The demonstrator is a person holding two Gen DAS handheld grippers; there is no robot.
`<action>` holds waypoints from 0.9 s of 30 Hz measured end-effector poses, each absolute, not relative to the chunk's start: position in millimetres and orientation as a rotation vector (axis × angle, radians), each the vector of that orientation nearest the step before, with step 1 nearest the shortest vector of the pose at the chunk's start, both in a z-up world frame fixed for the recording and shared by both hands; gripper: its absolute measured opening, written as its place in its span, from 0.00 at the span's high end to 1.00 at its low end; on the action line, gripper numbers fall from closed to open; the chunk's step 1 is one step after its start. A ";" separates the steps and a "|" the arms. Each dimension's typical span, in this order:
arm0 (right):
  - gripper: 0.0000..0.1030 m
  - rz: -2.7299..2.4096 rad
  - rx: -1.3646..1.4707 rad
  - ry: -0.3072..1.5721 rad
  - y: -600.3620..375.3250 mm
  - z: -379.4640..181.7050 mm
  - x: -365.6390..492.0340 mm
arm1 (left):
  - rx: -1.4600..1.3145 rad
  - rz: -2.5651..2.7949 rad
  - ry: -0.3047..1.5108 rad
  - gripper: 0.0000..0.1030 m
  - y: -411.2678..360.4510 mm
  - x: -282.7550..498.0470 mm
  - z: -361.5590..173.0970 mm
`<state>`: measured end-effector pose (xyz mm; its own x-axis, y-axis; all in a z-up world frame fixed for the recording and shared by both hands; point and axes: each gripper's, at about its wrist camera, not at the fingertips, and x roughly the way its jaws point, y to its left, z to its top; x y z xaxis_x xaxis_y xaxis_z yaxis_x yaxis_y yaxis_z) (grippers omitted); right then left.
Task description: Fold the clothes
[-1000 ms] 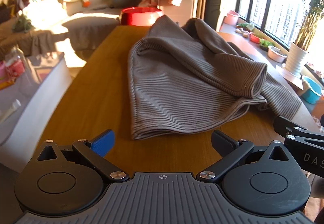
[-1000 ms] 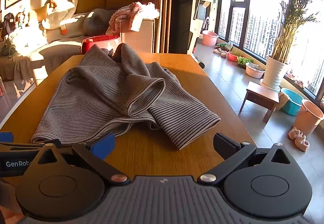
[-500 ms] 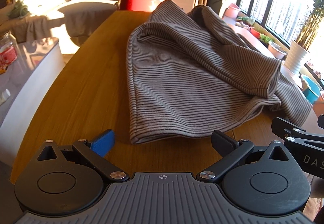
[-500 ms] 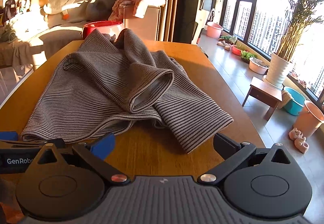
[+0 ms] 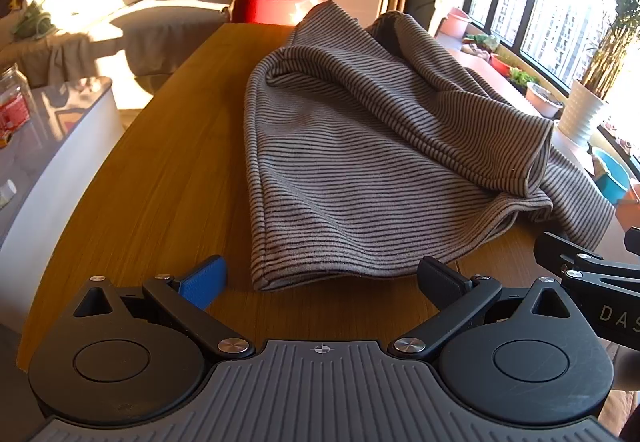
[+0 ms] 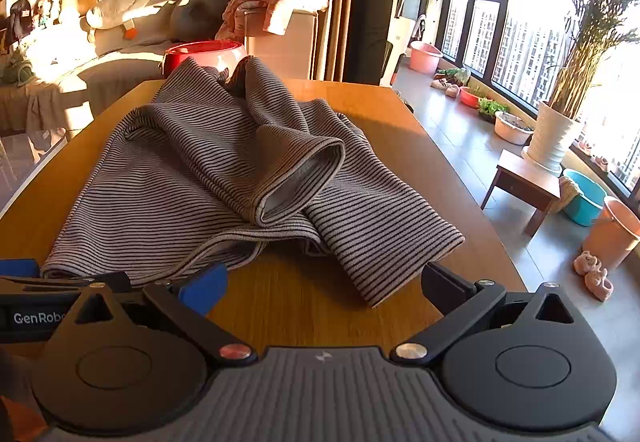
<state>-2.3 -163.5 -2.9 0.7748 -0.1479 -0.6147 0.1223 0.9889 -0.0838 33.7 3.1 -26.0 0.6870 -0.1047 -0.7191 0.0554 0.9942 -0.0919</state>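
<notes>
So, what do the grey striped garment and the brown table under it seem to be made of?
The grey striped garment looks like a soft, thick knit, perhaps fleece-backed: it drapes in rounded folds and its open cuff shows a paler inside. The brown table looks like wood or wood veneer with a smooth satin finish: fine straight grain and soft glare.

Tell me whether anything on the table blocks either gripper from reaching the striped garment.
Nothing visible does. Only bare wooden table lies between the open left gripper and the striped garment, and between the open right gripper and its near sleeve. The red bowl sits beyond the garment.
</notes>
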 end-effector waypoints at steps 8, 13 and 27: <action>0.00 -0.147 -0.027 0.669 -166.5 -2.8 -4.2 | -0.051 -0.087 0.803 0.00 0.4 32.3 -24.4; 0.00 -0.146 -0.020 0.671 -166.1 -2.9 -4.4 | -0.046 -0.084 0.803 0.00 -0.3 32.4 -24.4; 0.00 -0.144 -0.014 0.676 -166.3 -5.0 -4.6 | -0.042 -0.082 0.808 0.00 0.6 31.1 -26.6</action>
<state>-4.6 -166.3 -5.0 0.7703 -0.1370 -0.6228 0.1280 0.9900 -0.0595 31.1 0.6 -26.6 0.6882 -0.0892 -0.7200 0.0574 0.9960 -0.0686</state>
